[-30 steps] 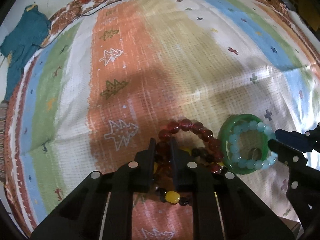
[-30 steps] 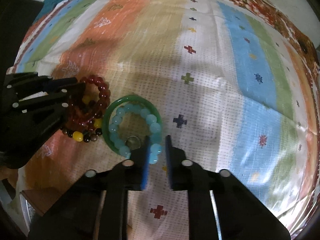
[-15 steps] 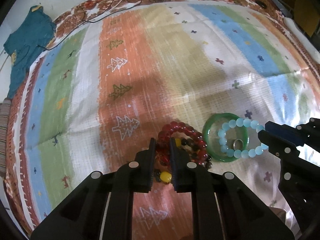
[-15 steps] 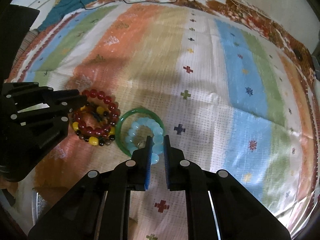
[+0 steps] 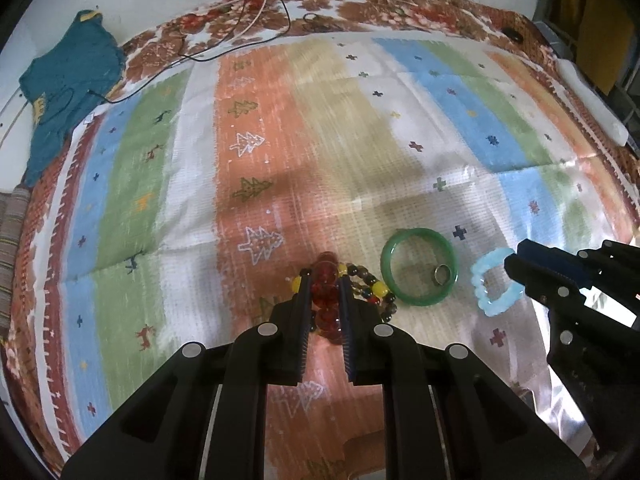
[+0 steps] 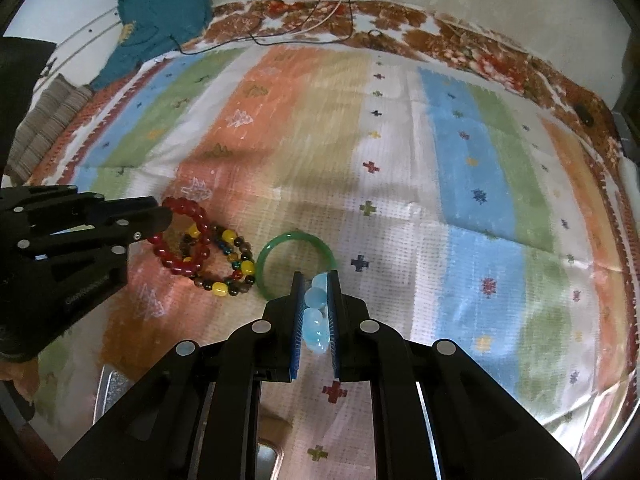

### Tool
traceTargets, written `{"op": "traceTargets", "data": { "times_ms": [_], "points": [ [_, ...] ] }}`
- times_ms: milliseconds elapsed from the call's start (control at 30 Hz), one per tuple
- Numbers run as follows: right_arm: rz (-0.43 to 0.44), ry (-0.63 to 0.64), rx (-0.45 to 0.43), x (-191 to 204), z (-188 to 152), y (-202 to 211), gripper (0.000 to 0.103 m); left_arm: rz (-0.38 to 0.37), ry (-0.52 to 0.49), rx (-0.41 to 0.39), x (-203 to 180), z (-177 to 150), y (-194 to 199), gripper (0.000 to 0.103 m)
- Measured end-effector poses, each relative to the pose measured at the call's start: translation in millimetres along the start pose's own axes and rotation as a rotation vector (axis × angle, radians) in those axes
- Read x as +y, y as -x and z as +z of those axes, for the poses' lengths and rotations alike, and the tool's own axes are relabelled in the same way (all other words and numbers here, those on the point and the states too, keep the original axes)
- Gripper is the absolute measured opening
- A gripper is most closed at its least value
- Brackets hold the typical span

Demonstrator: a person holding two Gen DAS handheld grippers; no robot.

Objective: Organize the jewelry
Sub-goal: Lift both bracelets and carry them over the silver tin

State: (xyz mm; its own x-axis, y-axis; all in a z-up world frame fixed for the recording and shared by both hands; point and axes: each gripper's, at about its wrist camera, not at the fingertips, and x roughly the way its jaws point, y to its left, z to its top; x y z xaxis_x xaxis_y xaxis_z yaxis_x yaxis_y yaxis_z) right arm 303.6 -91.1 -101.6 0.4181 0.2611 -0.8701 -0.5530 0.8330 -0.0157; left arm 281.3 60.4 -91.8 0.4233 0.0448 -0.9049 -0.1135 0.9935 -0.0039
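My left gripper [image 5: 323,276] is shut on a dark red bead bracelet [image 5: 326,280], which hangs lifted off the striped cloth; the bracelet also shows in the right wrist view [image 6: 188,236]. My right gripper [image 6: 315,280] is shut on a pale blue bead bracelet [image 6: 314,316], which also shows held above the cloth in the left wrist view [image 5: 494,284]. A green bangle [image 5: 418,266] lies flat on the cloth with a small metal ring [image 5: 441,273] inside it. A mixed brown and yellow bead bracelet [image 6: 228,268] lies beside the bangle.
A striped patterned cloth [image 5: 280,140] covers the surface. A teal garment [image 5: 68,84] lies at the far left corner. Thin cables [image 5: 248,20] run along the far edge. A metal tray edge [image 6: 112,388] shows at the near left.
Both grippers have risen and drawn back. The red bracelet has come up off the mixed bracelet, and the blue bracelet has been lifted out of the green bangle to the right.
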Motion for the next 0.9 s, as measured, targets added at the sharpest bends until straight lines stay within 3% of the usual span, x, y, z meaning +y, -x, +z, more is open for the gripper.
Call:
{"op": "traceTargets", "data": {
  "times_ms": [900],
  "points": [
    [0.022, 0.001, -0.163, 4.8, -10.7, 53.9, 0.012, -0.058, 0.035, -0.097, -4.4, -28.3, 59.9, 0.013]
  ]
}}
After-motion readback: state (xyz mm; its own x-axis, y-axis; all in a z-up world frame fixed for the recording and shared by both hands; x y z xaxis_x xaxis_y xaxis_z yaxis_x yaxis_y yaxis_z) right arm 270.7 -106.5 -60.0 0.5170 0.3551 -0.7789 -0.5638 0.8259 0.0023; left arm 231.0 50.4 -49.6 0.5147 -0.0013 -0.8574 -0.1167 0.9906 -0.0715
